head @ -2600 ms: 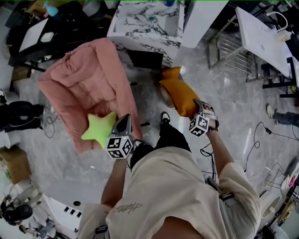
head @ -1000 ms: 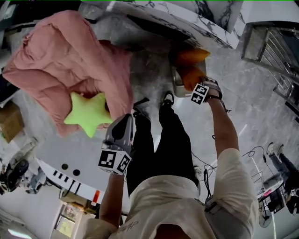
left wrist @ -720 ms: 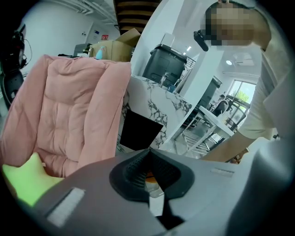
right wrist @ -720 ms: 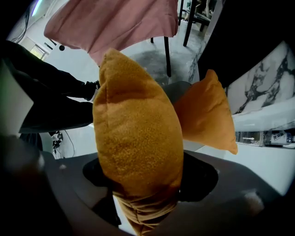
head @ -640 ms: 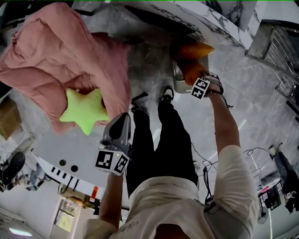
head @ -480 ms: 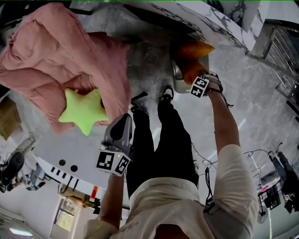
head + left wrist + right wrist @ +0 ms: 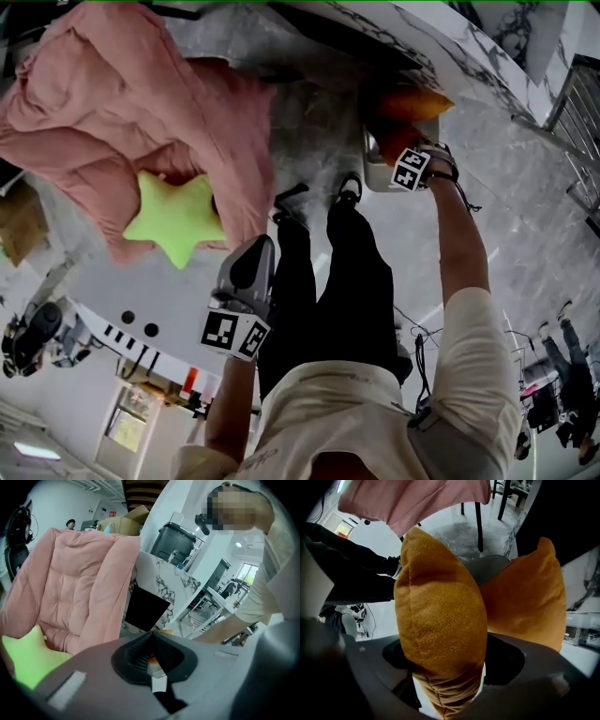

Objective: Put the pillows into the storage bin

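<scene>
My right gripper [image 7: 397,148] holds an orange pillow [image 7: 440,616] over the grey storage bin [image 7: 487,566]; its jaws are opening, and the pillow still fills the gap and touches both sides. A second orange pillow [image 7: 525,592] stands in the bin behind it. In the head view both orange pillows [image 7: 412,103] sit at the bin [image 7: 373,171] under the marble table. A green star pillow [image 7: 178,217] lies on the pink padded chair [image 7: 122,103], also green [image 7: 23,660] at the lower left of the left gripper view. My left gripper [image 7: 253,264] hangs shut and empty, apart from the star.
A marble-topped table [image 7: 450,42] overhangs the bin. The person's black-trousered legs [image 7: 347,272] stand between the chair and the bin. A black chair leg [image 7: 478,517] rises behind the bin. Cables [image 7: 422,328] lie on the grey floor at the right.
The right gripper has carried the orange pillow down to the bin under the table. The left gripper has dropped back from the green star pillow and stays shut.
</scene>
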{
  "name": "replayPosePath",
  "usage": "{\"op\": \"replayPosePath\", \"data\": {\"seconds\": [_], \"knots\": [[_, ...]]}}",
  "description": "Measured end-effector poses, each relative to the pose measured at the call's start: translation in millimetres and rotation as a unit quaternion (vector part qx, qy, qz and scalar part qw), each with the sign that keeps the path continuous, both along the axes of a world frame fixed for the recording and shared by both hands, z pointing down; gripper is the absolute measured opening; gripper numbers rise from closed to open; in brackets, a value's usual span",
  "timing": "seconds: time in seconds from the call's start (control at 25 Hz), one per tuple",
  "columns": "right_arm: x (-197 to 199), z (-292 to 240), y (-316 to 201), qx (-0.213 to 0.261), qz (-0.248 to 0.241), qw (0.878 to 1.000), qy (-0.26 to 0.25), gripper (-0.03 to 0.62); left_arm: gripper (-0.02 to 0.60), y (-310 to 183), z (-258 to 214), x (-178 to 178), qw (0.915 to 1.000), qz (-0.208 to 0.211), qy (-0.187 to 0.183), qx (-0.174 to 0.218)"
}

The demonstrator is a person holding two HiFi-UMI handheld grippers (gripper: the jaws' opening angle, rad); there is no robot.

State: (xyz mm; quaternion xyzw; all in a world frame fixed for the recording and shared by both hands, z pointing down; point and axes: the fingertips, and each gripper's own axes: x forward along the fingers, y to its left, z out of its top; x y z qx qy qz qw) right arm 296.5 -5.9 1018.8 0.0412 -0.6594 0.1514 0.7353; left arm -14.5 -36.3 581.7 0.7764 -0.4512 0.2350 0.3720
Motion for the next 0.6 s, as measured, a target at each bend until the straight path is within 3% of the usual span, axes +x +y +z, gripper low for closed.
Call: {"op": "replayPosePath", "data": {"seconds": [0.32,0.6], "knots": [[15,7,1,0.008,-0.01,1.0,0.015,0.469,0.019,4,11,-7,0.9999,-0.012,0.0,-0.005],[29,-16,-19,0.081,0.017,0.996,0.031,0.471,0.019,3,2,-9,0.9999,-0.013,0.006,0.004]]}}
